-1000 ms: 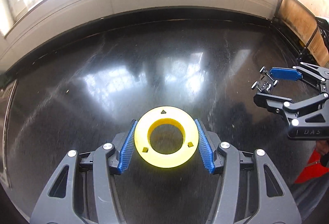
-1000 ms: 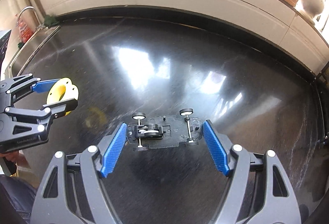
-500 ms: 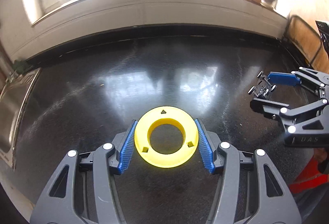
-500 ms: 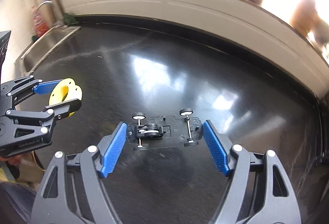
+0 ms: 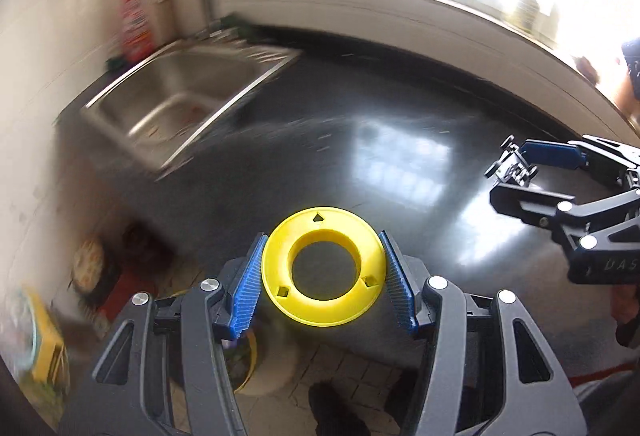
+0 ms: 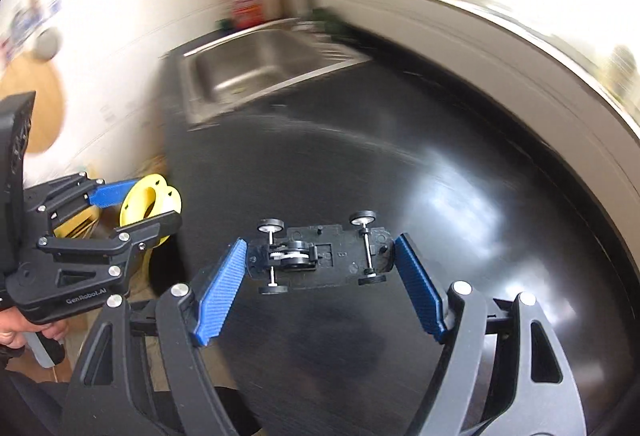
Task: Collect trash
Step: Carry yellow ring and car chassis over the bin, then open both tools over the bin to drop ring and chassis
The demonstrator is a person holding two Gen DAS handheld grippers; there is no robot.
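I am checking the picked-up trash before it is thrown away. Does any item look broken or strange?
Yes. The toy car chassis clamped in the right gripper has no body shell, so its axles, wheels and gear are bare. The yellow spool in the left gripper looks whole and carries no filament.

We count: one yellow ring (image 5: 324,272), one toy car chassis (image 6: 320,256), two grippers, one sink (image 5: 180,95), one red bottle (image 5: 136,27).

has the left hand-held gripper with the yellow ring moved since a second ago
Yes. The left hand-held gripper, shut on the yellow ring, has swung left: the sink, earlier barely at the left edge of its view, now sits well in view ahead.
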